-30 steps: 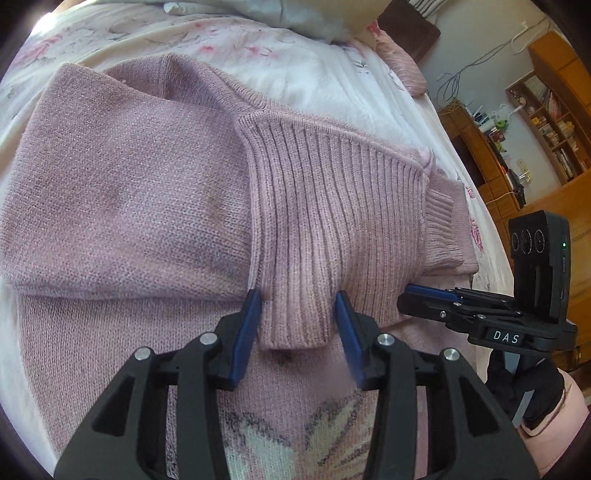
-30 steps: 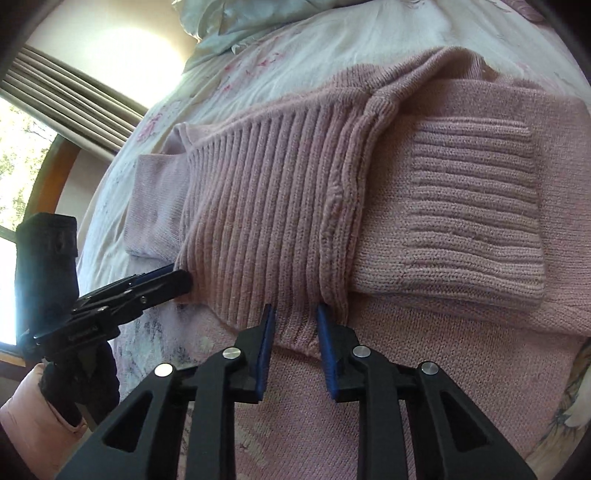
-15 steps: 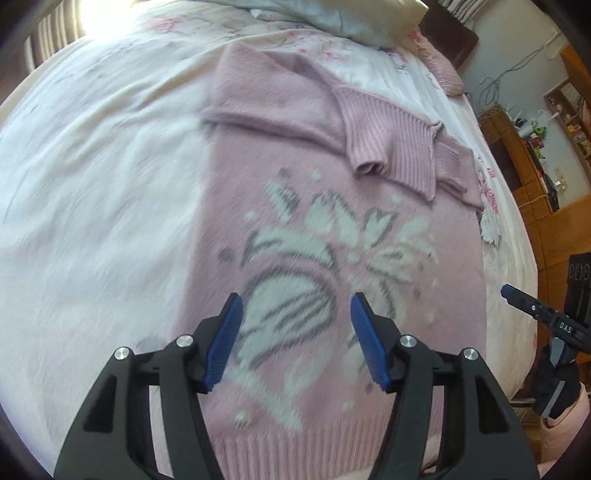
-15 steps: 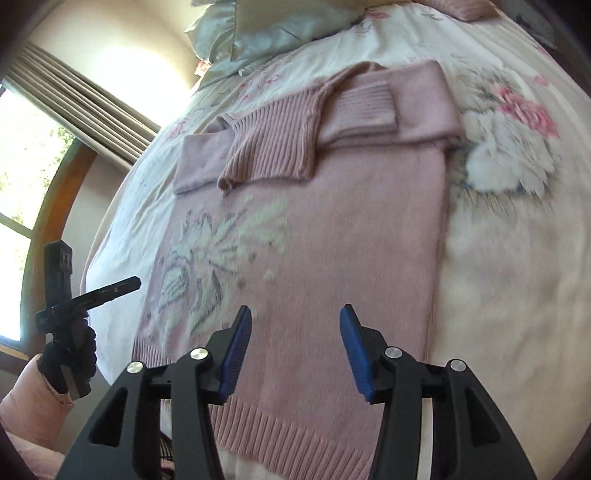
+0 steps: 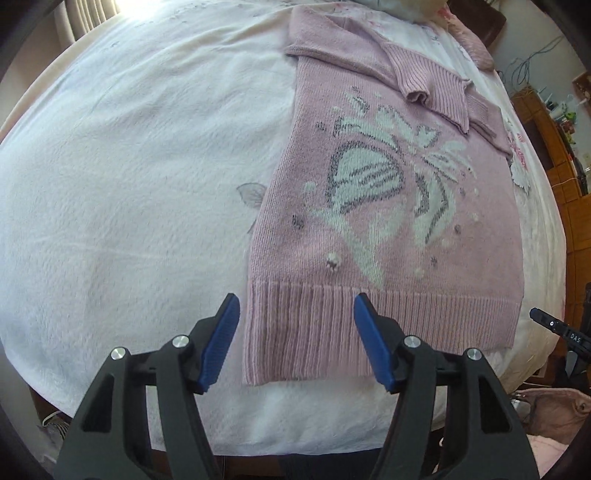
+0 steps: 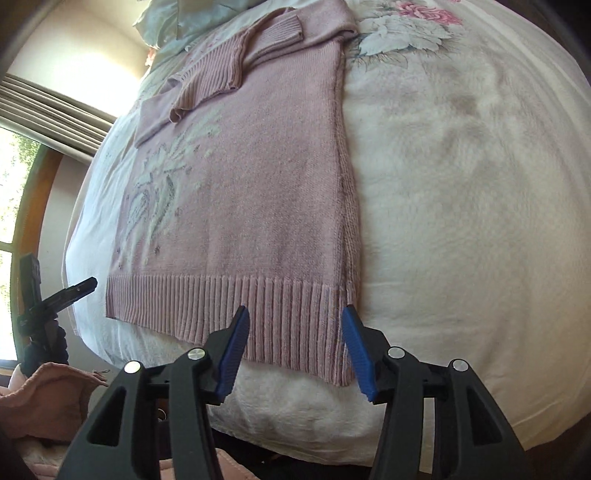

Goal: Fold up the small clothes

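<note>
Bare bedspread lies free either side of the sweater; only pillows crowd the far end.

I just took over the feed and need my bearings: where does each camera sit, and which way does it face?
Left wrist: on the left gripper at the bed's foot edge, facing up the bed over the sweater's hem, by its left corner; its own open fingers show, and the right gripper at the right edge.
Right wrist: on the right gripper, facing the hem's right corner; its open fingers show, and the left gripper with a gloved hand at left.
Shared: the pink sweater, sleeves folded in, on the floral bedspread.
</note>
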{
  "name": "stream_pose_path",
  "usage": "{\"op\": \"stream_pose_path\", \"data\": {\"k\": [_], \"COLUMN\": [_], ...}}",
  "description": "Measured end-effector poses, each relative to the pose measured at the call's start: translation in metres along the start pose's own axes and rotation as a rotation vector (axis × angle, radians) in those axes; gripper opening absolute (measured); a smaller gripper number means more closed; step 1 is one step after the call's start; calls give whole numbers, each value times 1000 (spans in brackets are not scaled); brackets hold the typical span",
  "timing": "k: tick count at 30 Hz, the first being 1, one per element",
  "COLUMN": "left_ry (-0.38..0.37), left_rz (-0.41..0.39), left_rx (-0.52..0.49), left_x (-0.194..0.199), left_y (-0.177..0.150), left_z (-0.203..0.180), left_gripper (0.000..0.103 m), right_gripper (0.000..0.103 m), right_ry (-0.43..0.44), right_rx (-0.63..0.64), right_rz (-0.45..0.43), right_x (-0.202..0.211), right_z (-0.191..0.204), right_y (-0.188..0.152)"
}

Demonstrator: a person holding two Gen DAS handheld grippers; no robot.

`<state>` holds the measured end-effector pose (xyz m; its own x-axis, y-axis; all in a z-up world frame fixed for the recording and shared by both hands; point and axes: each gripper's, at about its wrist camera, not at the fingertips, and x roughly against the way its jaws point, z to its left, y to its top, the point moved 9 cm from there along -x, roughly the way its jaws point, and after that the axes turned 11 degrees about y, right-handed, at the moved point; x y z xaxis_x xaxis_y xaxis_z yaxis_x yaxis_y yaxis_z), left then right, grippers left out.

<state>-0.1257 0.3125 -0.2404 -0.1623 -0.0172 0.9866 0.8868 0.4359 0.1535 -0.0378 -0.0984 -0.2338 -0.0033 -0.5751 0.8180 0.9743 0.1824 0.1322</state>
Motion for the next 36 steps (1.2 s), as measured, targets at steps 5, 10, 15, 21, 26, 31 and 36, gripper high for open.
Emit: {"op": "stream_pose_path", "data": {"k": [5, 10, 15, 21, 26, 31, 36], "left_ry": [12, 11, 3, -67, -116, -139, -214], "left_rz": [43, 83, 98, 105, 128, 152, 185], "left_rx": [27, 60, 83, 127, 99, 93, 138], "left_x": [-11, -26, -36, -39, -38, -44, -46], "left_y": [-21, -37, -45, -43, -45, -43, -40], "left_z": [10, 21, 28, 21, 7, 6, 16], "left_gripper": [65, 65, 66, 71, 64, 51, 31], "right_gripper": [56, 57, 57, 62, 62, 55, 42], "right_ry": [-1, 1, 15, 46, 63, 42, 71], "right_rx": [-47, -85, -110, -120, -101, -141, -214], "right_rz": [-1, 22, 43, 54, 72, 67, 33], "right_x": [-1, -12, -26, -35, -41, -46, -42], "right_z": [-16, -29, -37, -36, -24, -28, -32], "right_y": [-12, -27, -32, -29, -28, -27, -31]}}
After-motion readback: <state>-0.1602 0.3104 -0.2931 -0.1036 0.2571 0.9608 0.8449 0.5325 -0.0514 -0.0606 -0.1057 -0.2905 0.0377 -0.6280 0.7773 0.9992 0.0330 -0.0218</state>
